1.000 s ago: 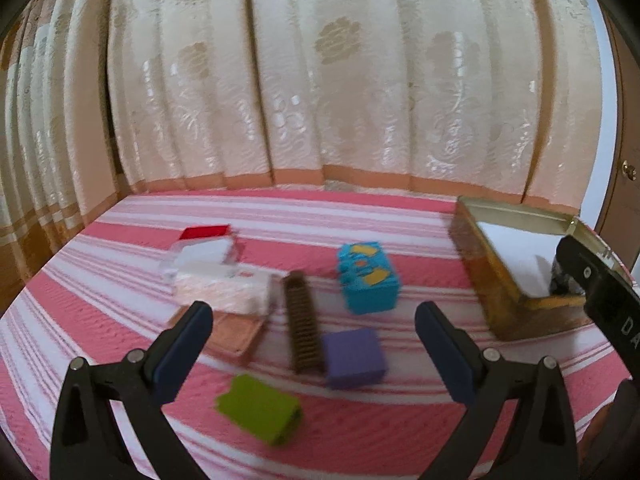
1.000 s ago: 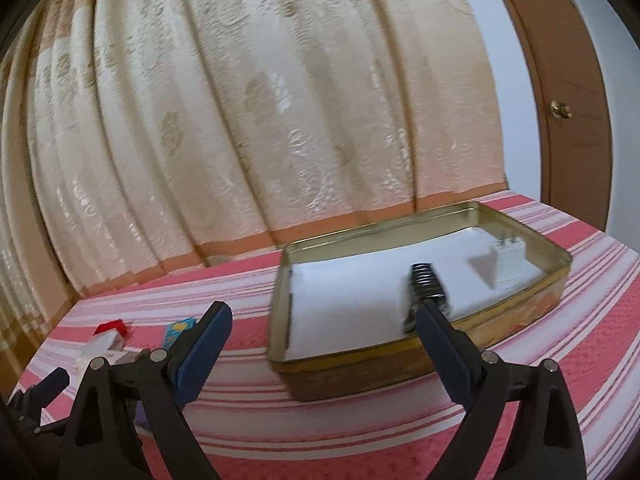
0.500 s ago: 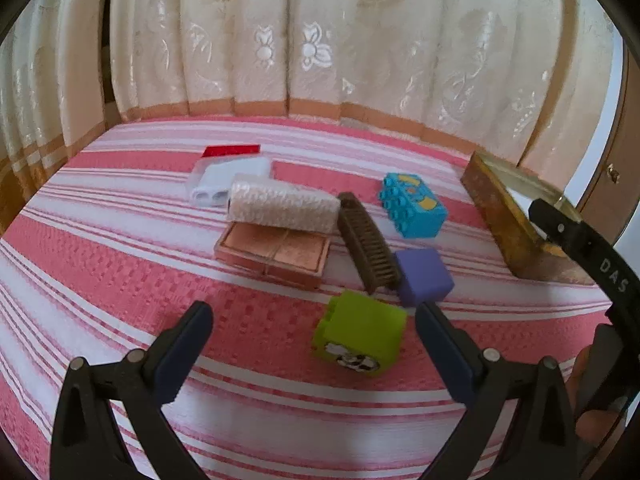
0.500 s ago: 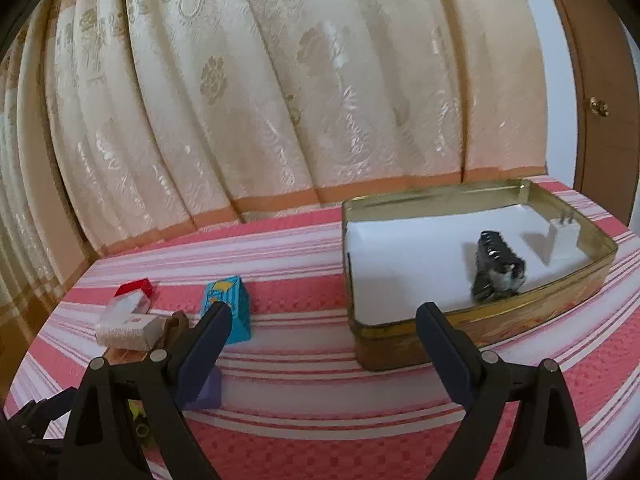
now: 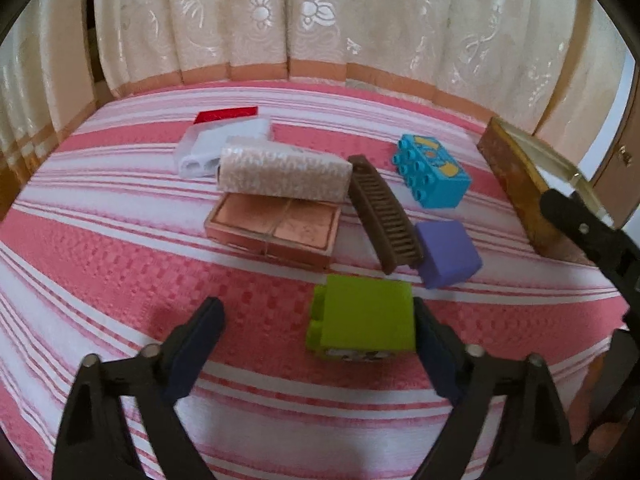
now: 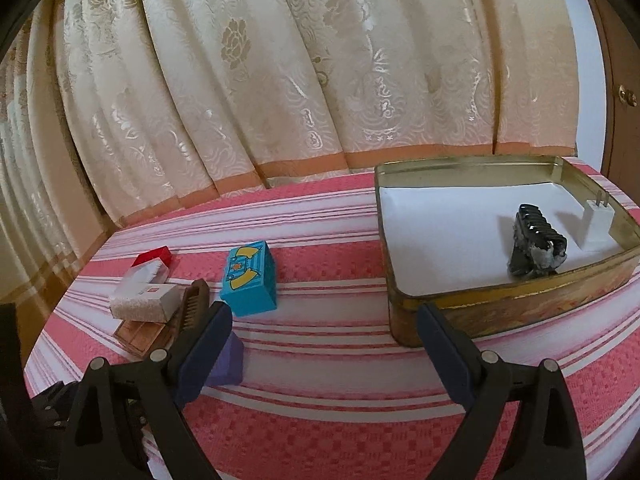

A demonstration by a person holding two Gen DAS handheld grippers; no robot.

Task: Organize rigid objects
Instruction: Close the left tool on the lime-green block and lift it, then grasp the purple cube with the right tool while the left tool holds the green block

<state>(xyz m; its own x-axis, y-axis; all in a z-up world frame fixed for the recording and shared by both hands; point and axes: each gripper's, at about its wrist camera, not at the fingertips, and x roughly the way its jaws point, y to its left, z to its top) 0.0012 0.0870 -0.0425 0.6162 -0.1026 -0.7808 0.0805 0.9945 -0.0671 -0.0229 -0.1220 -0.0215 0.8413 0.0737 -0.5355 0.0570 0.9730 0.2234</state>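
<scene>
A lime green block [image 5: 366,316] lies on the pink striped cloth between the fingers of my left gripper [image 5: 316,312]. Its jaws are closing: the right pad is close to the block's side, the left pad still stands well off. Behind it lie a purple block [image 5: 448,252], a brown comb [image 5: 384,212], a blue studded brick [image 5: 432,176] and a copper palette [image 5: 276,228]. My right gripper [image 6: 324,316] hangs open over bare cloth, in front of the gold tin [image 6: 480,312], with nothing between its fingers.
The tin holds a black hair clip [image 6: 536,240] and a white plug [image 6: 596,224] on white lining. A white textured box [image 5: 280,176] rests on the palette, and a white case with a red lid [image 5: 224,140] lies behind it. Curtains hang along the far edge.
The left gripper tipped down and came in over the green block, and its jaws narrowed around it. The right gripper's view swung left, so the tin now sits further right.
</scene>
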